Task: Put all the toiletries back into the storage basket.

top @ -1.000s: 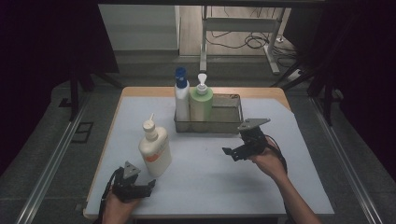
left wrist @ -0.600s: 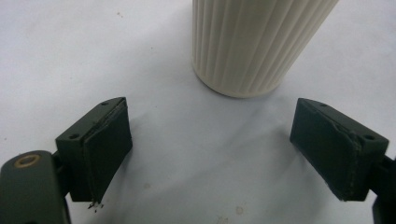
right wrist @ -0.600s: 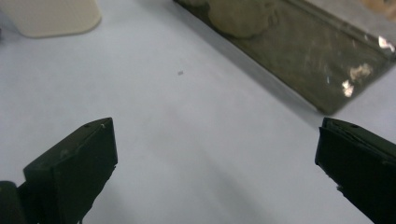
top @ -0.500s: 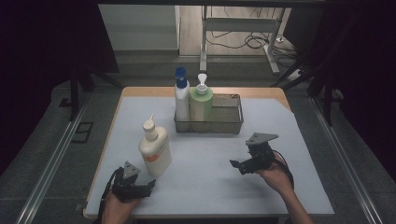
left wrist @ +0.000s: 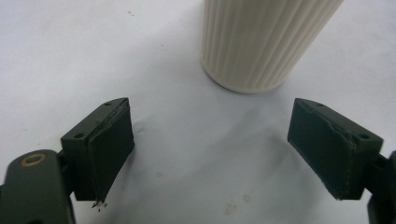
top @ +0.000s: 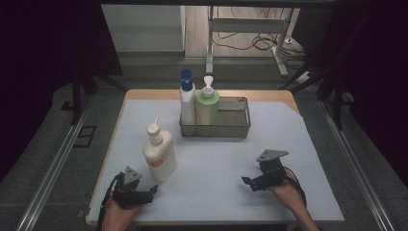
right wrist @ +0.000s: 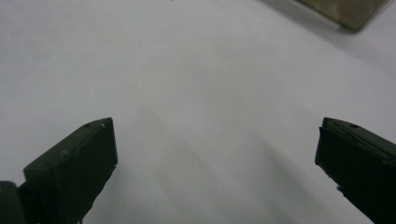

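a lab recording bay is showing: dark curtains (top: 48,57) enclosing a table (top: 308,144), cables (top: 250,41) trailing across the floor.

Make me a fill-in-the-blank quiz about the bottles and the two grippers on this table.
1. The basket holds ____ bottles.
2. The cream bottle stands ____ the basket, on the mat.
3. The left gripper has its jaws ____.
4. The bottle beside the green bottle has a ____ cap.

Missing words: two; outside; open; blue
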`<action>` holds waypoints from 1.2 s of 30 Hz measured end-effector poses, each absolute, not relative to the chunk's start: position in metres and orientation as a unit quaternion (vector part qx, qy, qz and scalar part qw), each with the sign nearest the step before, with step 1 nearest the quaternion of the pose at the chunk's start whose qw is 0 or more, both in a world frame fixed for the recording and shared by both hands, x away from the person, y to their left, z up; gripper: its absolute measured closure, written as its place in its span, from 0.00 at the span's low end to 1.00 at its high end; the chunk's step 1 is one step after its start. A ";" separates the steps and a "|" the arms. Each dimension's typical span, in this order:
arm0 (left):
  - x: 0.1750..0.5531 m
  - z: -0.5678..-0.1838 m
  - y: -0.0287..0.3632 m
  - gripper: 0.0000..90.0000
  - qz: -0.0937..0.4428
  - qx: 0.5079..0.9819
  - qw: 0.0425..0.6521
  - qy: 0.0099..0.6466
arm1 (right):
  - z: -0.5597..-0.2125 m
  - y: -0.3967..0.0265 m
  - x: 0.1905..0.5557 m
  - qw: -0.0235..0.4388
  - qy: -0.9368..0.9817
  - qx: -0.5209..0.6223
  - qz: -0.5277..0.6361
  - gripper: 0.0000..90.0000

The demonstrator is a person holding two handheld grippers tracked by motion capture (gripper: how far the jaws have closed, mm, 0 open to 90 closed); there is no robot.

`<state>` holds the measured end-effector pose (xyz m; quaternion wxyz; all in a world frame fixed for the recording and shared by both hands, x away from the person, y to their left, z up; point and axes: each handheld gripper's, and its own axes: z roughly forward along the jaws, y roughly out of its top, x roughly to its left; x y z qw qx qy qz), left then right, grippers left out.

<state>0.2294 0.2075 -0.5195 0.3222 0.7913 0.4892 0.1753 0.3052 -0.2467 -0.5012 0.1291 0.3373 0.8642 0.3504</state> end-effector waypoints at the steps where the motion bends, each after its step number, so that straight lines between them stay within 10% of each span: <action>1: 0.229 -0.519 0.208 0.16 0.175 0.791 0.322 0.489 | -0.501 -0.247 0.305 0.129 0.864 0.337 0.350 0.00; 36: 0.266 -0.505 0.237 0.51 0.179 0.783 0.328 0.497 | -0.524 -0.248 0.305 0.137 0.861 0.345 0.347 0.00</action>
